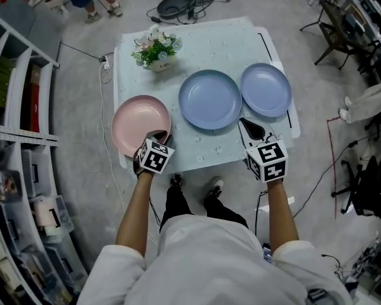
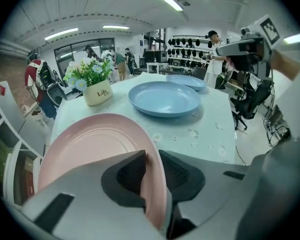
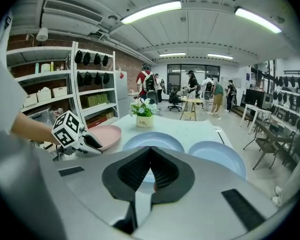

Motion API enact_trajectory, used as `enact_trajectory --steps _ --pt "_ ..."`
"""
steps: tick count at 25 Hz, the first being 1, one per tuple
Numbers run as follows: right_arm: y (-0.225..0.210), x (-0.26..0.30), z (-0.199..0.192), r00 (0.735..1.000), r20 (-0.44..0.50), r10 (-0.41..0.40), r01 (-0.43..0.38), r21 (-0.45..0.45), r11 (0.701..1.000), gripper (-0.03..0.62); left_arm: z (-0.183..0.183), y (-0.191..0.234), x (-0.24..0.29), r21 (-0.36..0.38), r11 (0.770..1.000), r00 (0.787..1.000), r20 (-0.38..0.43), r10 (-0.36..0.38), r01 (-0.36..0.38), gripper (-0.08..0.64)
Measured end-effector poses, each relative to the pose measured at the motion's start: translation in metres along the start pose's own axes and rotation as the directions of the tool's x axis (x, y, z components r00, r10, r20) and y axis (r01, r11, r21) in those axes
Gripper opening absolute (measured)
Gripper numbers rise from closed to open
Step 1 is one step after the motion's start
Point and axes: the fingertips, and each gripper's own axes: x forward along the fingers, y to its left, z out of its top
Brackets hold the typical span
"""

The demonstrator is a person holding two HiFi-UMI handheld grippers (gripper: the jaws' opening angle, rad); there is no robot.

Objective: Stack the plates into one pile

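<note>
A pink plate (image 1: pixel 140 122) lies at the table's near left corner. My left gripper (image 1: pixel 159 136) is shut on its near right rim; in the left gripper view the rim (image 2: pixel 151 159) fills the narrow gap between the two pads. A large blue plate (image 1: pixel 210 98) lies in the middle and a second blue plate (image 1: pixel 265 89) to its right, each flat and apart from the others. Above the front edge, near the large blue plate, my right gripper (image 1: pixel 246 126) hangs shut and holds nothing. Its own view shows both blue plates (image 3: pixel 217 154) beyond its closed jaws.
A pot of flowers (image 1: pixel 157 49) stands at the back left of the pale table (image 1: pixel 209 40). Shelving (image 1: pixel 13 107) runs along the left. Cables and a bag (image 1: pixel 181 2) lie on the floor behind the table, and chairs (image 1: pixel 336 37) stand at the right.
</note>
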Motion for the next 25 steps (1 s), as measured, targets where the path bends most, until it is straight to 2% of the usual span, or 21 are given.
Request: enact_trajectory --steps 4,8,12,14,16,20,25 --pt "-0.008 -0.003 0.013 0.999 0.019 -0.04 0.04 0.018 0.999 0.015 0.025 0.015 -0.027 -0.011 1.0 0.998 0.063 -0.006 0.007 0.066" --pt "-0.015 -0.012 0.031 0.995 0.055 -0.081 0.079 0.034 0.996 0.015 0.057 0.048 -0.065 -0.07 0.997 0.987 0.155 0.036 -0.026 0.044" --pt "-0.018 -0.022 0.052 0.989 0.097 -0.108 0.106 0.033 0.994 0.015 0.094 0.08 -0.108 -0.184 0.982 0.96 0.281 0.022 0.031 0.043" --pt "-0.02 -0.027 0.063 0.984 0.123 -0.127 0.123 0.038 0.992 0.015 0.113 0.087 -0.127 -0.206 0.975 0.939 0.343 -0.003 0.078 0.044" --pt "-0.022 -0.033 0.073 0.978 0.147 -0.15 0.145 0.044 0.988 0.015 0.133 0.083 -0.137 -0.174 0.978 0.922 0.385 -0.04 0.115 0.044" --pt "-0.027 -0.046 0.083 0.964 0.175 -0.199 0.192 0.058 0.98 0.015 0.165 0.055 -0.134 -0.01 0.99 0.911 0.391 -0.129 0.144 0.043" --pt "-0.043 -0.072 0.072 0.943 0.168 -0.287 0.275 0.09 0.957 0.015 0.199 0.004 -0.112 0.18 0.964 0.894 0.37 -0.253 0.198 0.048"
